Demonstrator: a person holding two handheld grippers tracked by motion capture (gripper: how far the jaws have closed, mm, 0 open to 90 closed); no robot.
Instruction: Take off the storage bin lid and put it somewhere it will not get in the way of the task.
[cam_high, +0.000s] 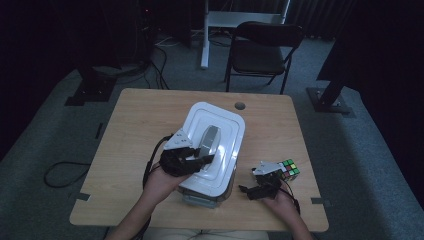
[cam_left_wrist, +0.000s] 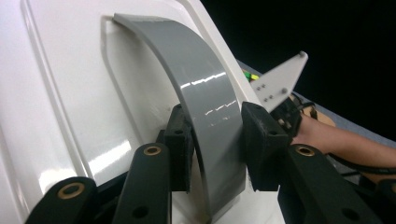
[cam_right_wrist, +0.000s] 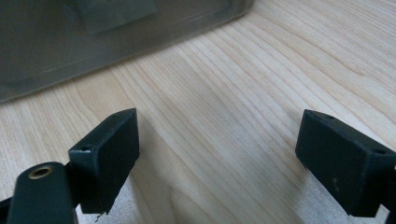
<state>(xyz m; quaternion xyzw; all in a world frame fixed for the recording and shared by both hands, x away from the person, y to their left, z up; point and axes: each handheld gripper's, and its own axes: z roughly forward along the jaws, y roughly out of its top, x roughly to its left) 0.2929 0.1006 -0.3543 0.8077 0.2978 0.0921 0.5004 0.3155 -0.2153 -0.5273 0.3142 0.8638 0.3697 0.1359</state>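
Two grippers worked at a wooden table (cam_high: 135, 115), where a white-lidded bin (cam_high: 212, 150) sat at its middle. The left gripper (cam_left_wrist: 212, 140) was clamped on the lid's grey handle (cam_left_wrist: 205, 112), seemingly to lift the lid, which would call for a steady upward pull. The right gripper (cam_right_wrist: 215, 154) rested wide apart beside a puzzle cube (cam_high: 290, 169).

- My left gripper (cam_left_wrist: 217, 144): black blocky jaws, brass-ringed pivot holes in the black links.
- My right gripper (cam_right_wrist: 219, 163): the same black pads.
- Each carries a grey three-cornered plate with small screws and trails a black cable.
- Forearms bare.
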